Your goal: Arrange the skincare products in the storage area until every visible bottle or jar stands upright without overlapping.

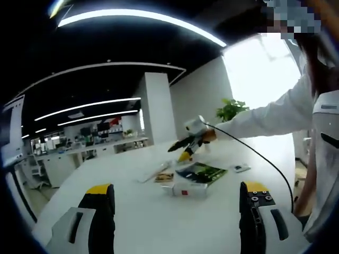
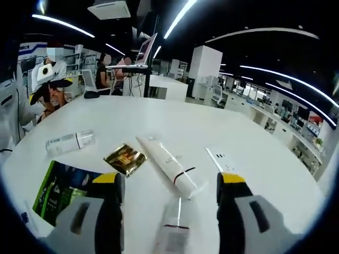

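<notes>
On a white bench in an open office, you hold both tools above scattered skincare items. In the right gripper view, your right hand-held gripper hangs with its jaws apart and nothing between them, over a white tube lying flat; a second white tube lies nearer, between the jaws. Left of them sit a gold sachet, a clear bottle on its side and a green booklet. In the left gripper view, your left hand-held gripper also stands with jaws apart and unloaded, well short of the same cluster, where a small white box sits beside the booklet.
</notes>
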A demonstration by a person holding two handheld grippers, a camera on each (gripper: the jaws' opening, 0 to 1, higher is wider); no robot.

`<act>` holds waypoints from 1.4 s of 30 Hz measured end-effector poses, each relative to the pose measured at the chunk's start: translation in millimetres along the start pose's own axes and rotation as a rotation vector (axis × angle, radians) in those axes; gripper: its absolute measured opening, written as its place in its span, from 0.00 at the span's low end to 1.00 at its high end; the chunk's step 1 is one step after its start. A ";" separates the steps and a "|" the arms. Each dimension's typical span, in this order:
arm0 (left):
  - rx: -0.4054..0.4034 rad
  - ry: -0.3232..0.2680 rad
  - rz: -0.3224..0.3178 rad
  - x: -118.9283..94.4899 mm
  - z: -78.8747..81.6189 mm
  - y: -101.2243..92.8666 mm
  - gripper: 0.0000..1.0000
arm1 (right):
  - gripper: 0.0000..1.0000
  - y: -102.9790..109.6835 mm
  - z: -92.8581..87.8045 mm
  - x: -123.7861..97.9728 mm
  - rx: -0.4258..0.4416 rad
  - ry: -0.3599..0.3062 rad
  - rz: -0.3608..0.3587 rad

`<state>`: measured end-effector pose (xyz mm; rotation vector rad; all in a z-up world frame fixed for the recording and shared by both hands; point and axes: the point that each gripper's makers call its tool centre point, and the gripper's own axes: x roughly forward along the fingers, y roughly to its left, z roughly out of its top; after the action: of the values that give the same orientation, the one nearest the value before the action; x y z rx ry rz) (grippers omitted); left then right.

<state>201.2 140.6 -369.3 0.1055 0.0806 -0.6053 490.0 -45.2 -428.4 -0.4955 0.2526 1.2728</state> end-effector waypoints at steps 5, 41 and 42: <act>-0.003 0.001 0.009 -0.1 -0.7 2.6 1.00 | 0.71 -1.3 -3.2 5.6 0.004 0.005 0.012; -0.022 0.038 0.037 10.8 -14.2 16.4 1.00 | 0.51 -23.1 -25.2 36.1 -0.016 0.112 0.104; -0.023 0.037 0.037 10.9 -13.9 16.5 1.00 | 0.49 -22.8 -25.8 35.9 -0.018 0.116 0.105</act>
<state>219.0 149.7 -383.1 0.0961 0.1211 -0.5651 524.3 -32.0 -461.9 -0.5785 0.3692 1.3505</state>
